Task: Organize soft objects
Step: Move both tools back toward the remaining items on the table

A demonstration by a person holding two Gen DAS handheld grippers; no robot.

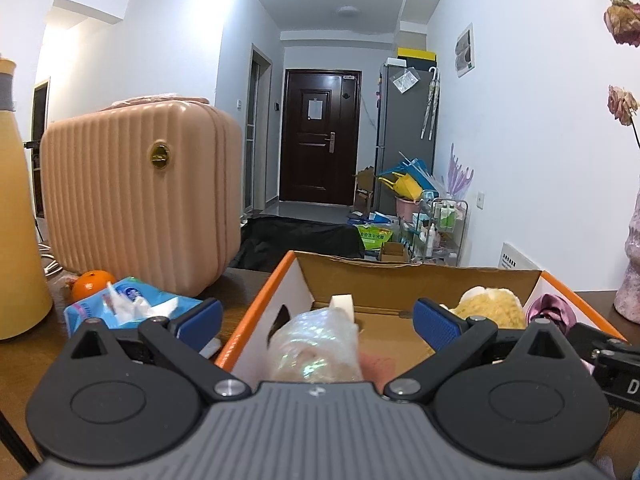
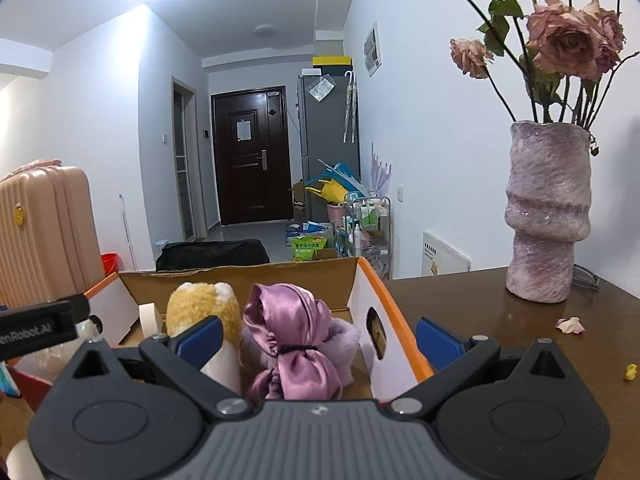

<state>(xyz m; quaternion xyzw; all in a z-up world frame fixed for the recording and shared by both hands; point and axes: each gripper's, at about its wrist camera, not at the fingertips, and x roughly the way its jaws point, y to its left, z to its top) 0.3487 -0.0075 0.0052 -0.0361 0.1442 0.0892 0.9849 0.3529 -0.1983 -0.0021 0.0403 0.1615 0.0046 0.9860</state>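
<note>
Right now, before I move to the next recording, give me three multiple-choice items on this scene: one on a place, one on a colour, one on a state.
1. Where is the purple satin bundle?
A. inside the cardboard box
B. beside the vase
C. on the suitcase

2. What colour is the box's outer rim?
A. green
B. orange
C. black

3. How do the left gripper and right gripper stand?
A. both shut
B. one shut
C. both open

Answers: 1 A, it lies between the box walls. 2 B, the edges show orange. 3 C, fingers spread wide, clamping nothing.

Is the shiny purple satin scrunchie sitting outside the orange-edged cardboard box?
No, the shiny purple satin scrunchie lies inside the orange-edged cardboard box, beside a fluffy yellow plush item.
</note>
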